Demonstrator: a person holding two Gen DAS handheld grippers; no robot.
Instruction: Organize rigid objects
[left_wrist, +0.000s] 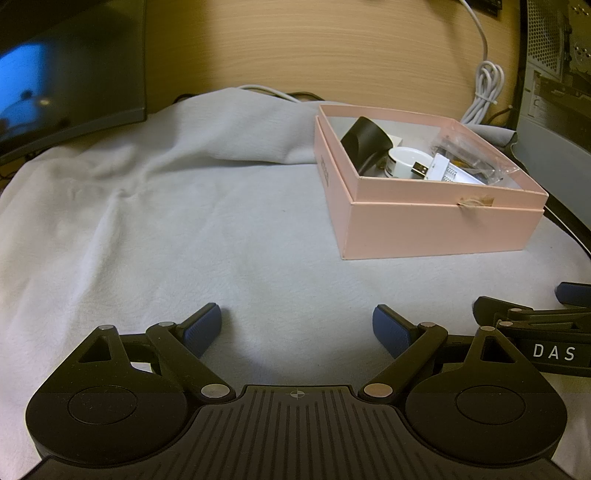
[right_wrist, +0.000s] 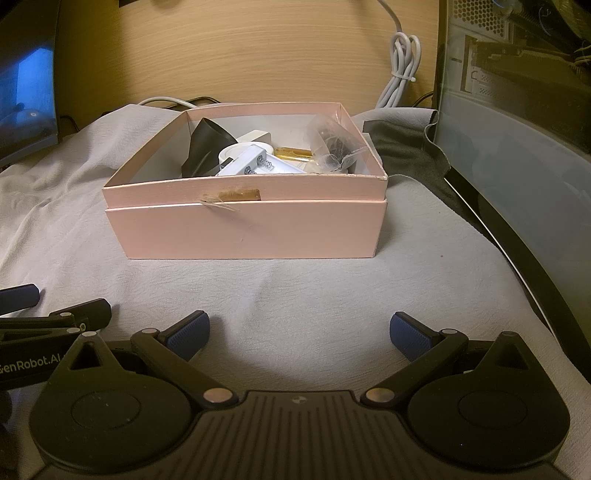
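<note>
- My left gripper (left_wrist: 297, 325) and right gripper (right_wrist: 300, 332) both stand wide, holding nothing.
- Black cone (right_wrist: 207, 151), white battery holder (right_wrist: 258, 164) and plastic bag (right_wrist: 334, 146) lie inside the pink box (right_wrist: 251, 232).
- Cloth (left_wrist: 184, 240) holds no loose object; I cannot judge emptying or finished.

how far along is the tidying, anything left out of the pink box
Looks nearly or fully done. The black cone-shaped piece, the white battery holder and a clear plastic bag already sit inside the pink box. Nothing is in hand: the left hand-held gripper and right hand-held gripper are both open and empty. No loose item shows on the grey cloth, so at most closing remains.
</note>
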